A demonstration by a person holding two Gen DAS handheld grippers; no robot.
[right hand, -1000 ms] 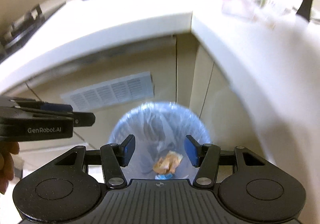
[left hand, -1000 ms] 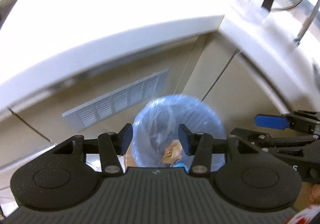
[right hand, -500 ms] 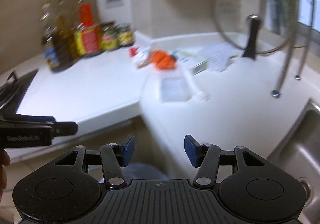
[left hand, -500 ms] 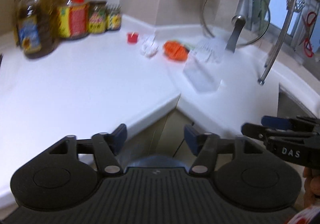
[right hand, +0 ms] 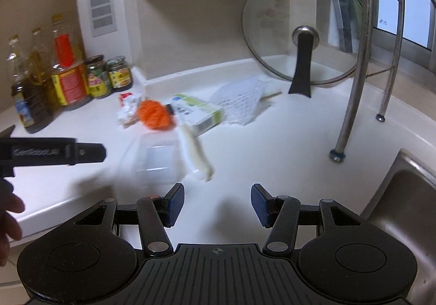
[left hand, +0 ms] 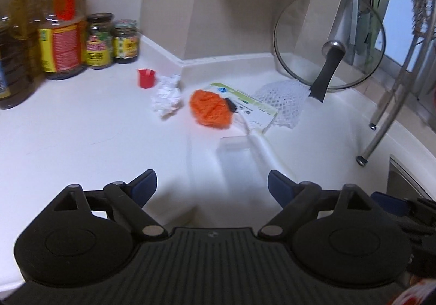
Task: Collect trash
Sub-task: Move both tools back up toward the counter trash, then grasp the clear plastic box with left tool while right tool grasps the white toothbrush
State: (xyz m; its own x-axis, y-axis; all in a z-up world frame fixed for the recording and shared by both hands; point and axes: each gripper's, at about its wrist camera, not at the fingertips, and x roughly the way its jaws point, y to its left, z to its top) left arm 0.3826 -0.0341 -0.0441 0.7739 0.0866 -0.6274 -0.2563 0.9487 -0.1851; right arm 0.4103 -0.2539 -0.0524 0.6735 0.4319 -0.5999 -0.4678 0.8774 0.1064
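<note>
Gaping left gripper (left hand: 212, 189) fingers — empty

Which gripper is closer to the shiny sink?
Right. The sink lies just beside the right gripper, on its right; the left gripper is further off, over the counter corner.

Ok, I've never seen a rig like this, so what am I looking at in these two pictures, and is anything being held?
Nothing robotic here: a person carries a pair of hand-held tongs in each hand, each with a camera looking forward along its two fingers. One picture comes from the left tongs, whose jaws have just been opening wide; the other from the right tongs, half open. Both are empty. The left tongs also show at the left edge of the right view. Ahead on the white counter lies the trash: a crumpled paper ball, an orange net, a clear plastic tray, a green-and-white carton and white foam netting. Behind stand bottles and jars and a glass lid.
</note>
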